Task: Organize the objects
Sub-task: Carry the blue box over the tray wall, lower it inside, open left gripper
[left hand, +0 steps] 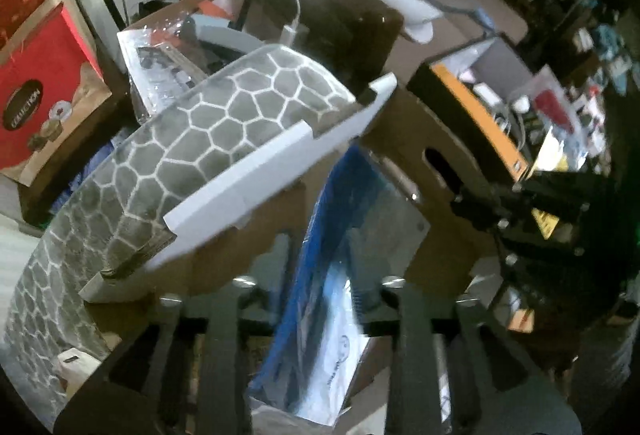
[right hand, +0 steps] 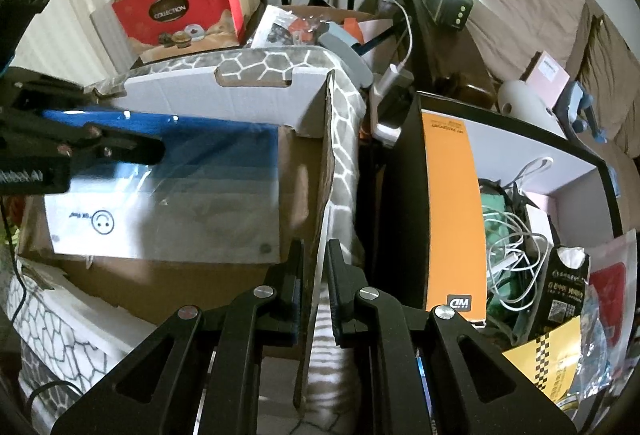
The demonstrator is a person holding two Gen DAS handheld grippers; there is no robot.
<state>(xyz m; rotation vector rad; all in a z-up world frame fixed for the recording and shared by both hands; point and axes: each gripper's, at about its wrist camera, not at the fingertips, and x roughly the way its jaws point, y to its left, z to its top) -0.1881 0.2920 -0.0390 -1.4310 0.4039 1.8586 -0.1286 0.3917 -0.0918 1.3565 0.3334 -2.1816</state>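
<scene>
Clamped on the box flap (right hand: pixel 326 139), my right gripper (right hand: pixel 316 275); left gripper (left hand: pixel 324 315) loose around the bag (right hand: pixel 168 195), lengthwise left-right, blue edge upward.

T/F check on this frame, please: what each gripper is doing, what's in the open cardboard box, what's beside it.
1. The right gripper is shut on the cardboard box's flap. True.
2. The cardboard box is empty. False: a blue and white plastic package lies inside.
3. The left gripper is above that package. True.
4. The orange-edged box holds only books. False: white cables fill it.
</scene>
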